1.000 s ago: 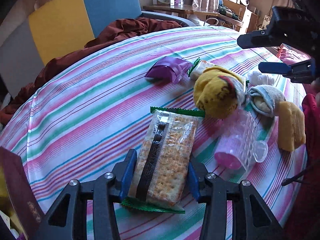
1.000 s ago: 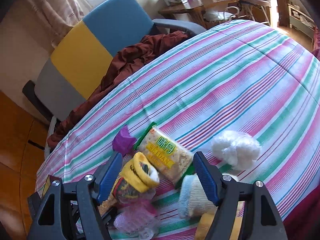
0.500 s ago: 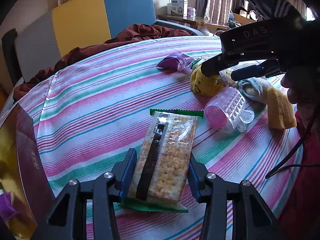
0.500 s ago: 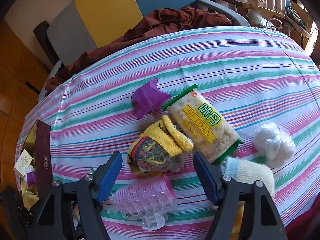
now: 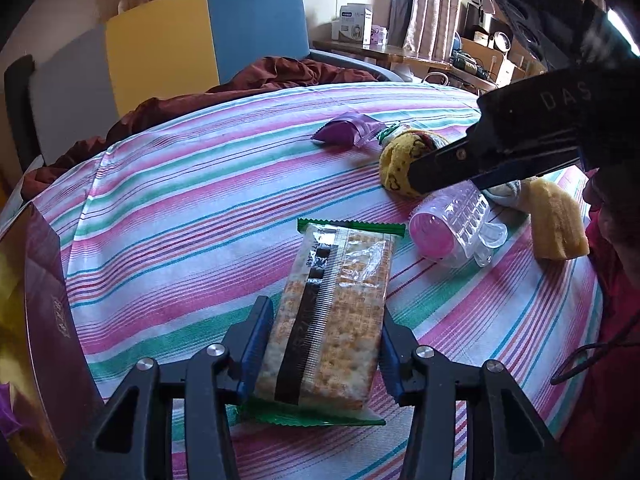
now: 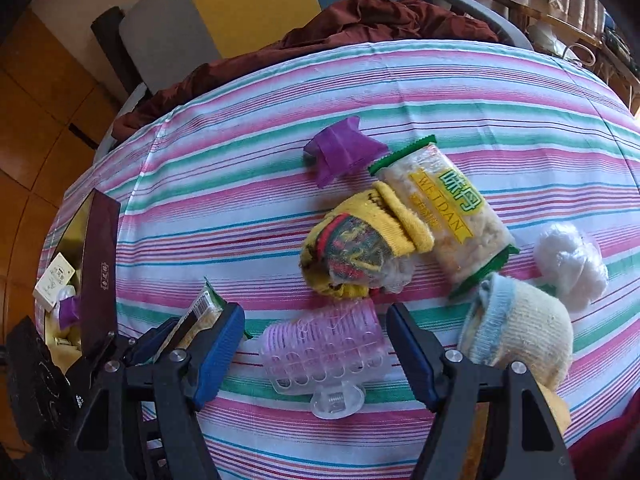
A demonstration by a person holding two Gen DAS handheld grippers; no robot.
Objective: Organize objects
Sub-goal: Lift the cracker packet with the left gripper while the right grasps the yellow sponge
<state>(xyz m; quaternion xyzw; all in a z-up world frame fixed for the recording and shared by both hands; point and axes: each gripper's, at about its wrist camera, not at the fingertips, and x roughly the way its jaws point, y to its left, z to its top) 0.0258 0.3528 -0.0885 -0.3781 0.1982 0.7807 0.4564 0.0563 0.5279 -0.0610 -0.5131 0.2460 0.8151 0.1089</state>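
Striped cloth in pink, green and white covers the round table (image 5: 192, 184), and pretty much everything sits on it.

In the left wrist view, the left gripper (image 5: 326, 344) is at the bottom centre of the frame, its blue pads clamped on both long sides of a cracker pack (image 5: 334, 312), clear wrap with green crimped ends. Its jaws have just been opening a touch, but the pads still look pressed on the pack, which sticks up toward the middle of the frame. At the left edge there's a dark maroon box (image 5: 48, 300) standing open.

The right gripper (image 6: 316, 340) is at the bottom centre of the right wrist view, jaws spread wide with nothing pinched. It hangs over a pink plastic hair roller (image 6: 324, 350) that lies between the pads, with a gap on either side. Just above the roller is a yellow sock ball (image 6: 360, 248), and leaning against that, to the right, a second cracker pack (image 6: 444, 216) with a yellow label. A purple wrapper (image 6: 340, 152) sits above, touching that pack's green end. On the right side there's a white fluffy bundle (image 6: 568, 260), and below it a cream sock with blue cuff (image 6: 524, 328) right beside the right pad.

In the upper part of both views a yellow, blue and grey chair (image 5: 200, 40) stands behind the table with a dark red cloth (image 5: 280, 76) draped on it.
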